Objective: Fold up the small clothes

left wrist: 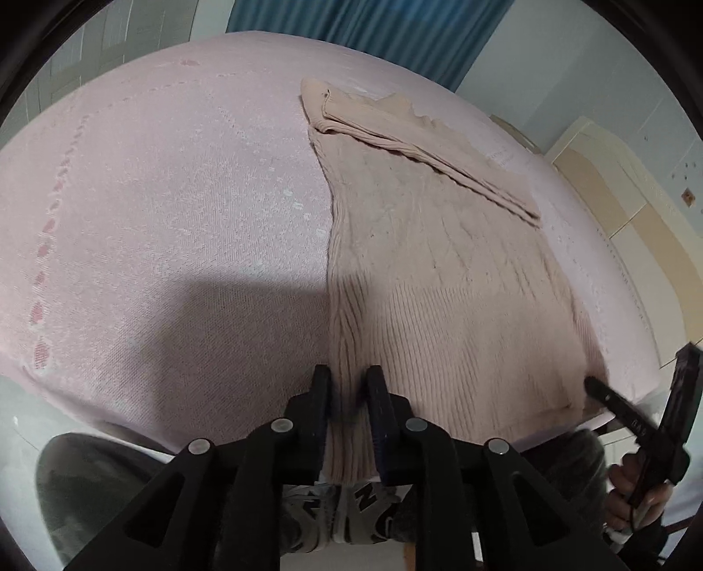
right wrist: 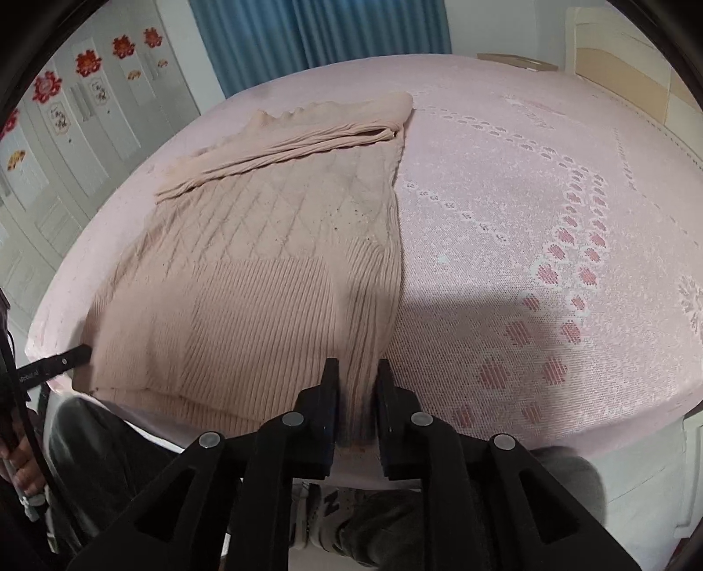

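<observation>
A beige knit sweater (left wrist: 439,272) (right wrist: 263,246) lies flat on the bed, its hem toward me. One sleeve (left wrist: 417,145) (right wrist: 285,145) is folded across the top. My left gripper (left wrist: 349,377) is shut on the hem's left corner, with ribbed cloth pinched between its black fingers. My right gripper (right wrist: 356,382) is shut on the hem's right corner in the same way. In each wrist view the other gripper shows only as a black finger at the opposite hem corner; its grip cannot be made out there.
A pink patterned bedspread (left wrist: 154,197) (right wrist: 527,197) covers the bed. Blue curtains (right wrist: 307,35) hang behind it, and cream furniture (left wrist: 615,184) stands to the right. White doors with red flower stickers (right wrist: 88,61) are on the left. The person's shoes (left wrist: 351,505) show below the bed's edge.
</observation>
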A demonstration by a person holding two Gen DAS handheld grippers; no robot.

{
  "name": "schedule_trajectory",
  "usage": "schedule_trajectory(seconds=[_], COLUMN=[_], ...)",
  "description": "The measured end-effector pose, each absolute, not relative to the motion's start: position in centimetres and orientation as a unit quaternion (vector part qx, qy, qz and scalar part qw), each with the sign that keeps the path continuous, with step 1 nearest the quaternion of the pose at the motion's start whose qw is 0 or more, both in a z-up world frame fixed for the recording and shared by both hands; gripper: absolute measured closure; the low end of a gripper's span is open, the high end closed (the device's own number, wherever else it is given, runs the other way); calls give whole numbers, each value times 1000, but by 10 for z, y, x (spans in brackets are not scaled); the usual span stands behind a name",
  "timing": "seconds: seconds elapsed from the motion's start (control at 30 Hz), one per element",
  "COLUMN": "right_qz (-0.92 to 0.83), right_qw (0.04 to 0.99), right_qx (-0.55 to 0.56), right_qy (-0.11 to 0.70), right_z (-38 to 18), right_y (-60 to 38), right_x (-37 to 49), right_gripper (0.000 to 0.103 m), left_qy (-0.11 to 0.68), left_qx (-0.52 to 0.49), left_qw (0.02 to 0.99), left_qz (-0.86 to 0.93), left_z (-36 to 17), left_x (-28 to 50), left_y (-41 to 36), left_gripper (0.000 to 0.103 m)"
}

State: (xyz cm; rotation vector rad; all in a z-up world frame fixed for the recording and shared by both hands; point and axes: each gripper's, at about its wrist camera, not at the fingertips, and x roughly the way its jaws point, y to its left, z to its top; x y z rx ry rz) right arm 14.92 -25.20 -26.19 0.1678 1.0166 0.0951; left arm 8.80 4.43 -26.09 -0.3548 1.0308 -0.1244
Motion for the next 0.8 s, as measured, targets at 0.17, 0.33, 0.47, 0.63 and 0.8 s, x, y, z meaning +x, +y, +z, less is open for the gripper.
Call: schedule_trajectory(seconds=[0.17,0.33,0.47,0.63,0.8], right_qz=[34,29,40,42,39], right_qw=[876,873,869,871,872], right_qx=[77,54,50,36,31], right_qy=[476,484,490,489,487], right_z=[-264,-263,-264,-264,-265], right_y=[-244,-239,-241,-238,-236], right_x=[151,152,154,154,153], right_gripper=[81,79,78,78,78], left_qy=[488,494,488,486,480], left_qx=[-168,-153,-158,-160,-150], left_qw=[854,854,856,856,862], left_qz=[-59,-58,-65,-71,-67], left_z=[-262,-261,-263,-264,-264], left_x=[91,93,91,90,88], left_y=[42,38,40,42,39], left_gripper=[84,83,82,82,82])
